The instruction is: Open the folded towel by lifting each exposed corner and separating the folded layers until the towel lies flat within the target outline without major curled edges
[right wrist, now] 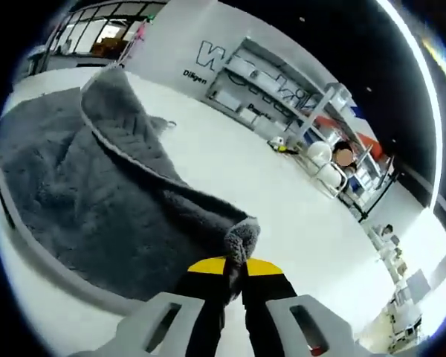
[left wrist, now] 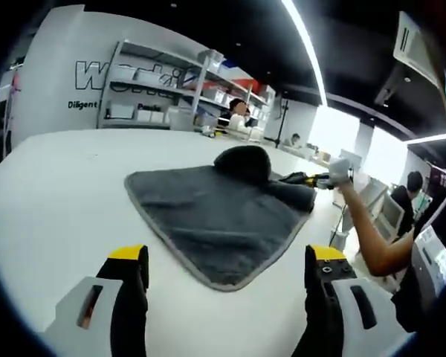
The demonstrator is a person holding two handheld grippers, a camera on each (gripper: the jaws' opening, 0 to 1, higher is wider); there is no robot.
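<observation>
The right tool is clamped on a towel corner. The left tool is held wide apart above the counter, gripping nothing.

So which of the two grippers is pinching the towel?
The right gripper: its yellow-tipped fingers are shut on a corner of the grey towel. The left gripper hangs open above the table.

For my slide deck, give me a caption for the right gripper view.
Right gripper shut on a towel corner, lifting a fold above the white table.
</observation>
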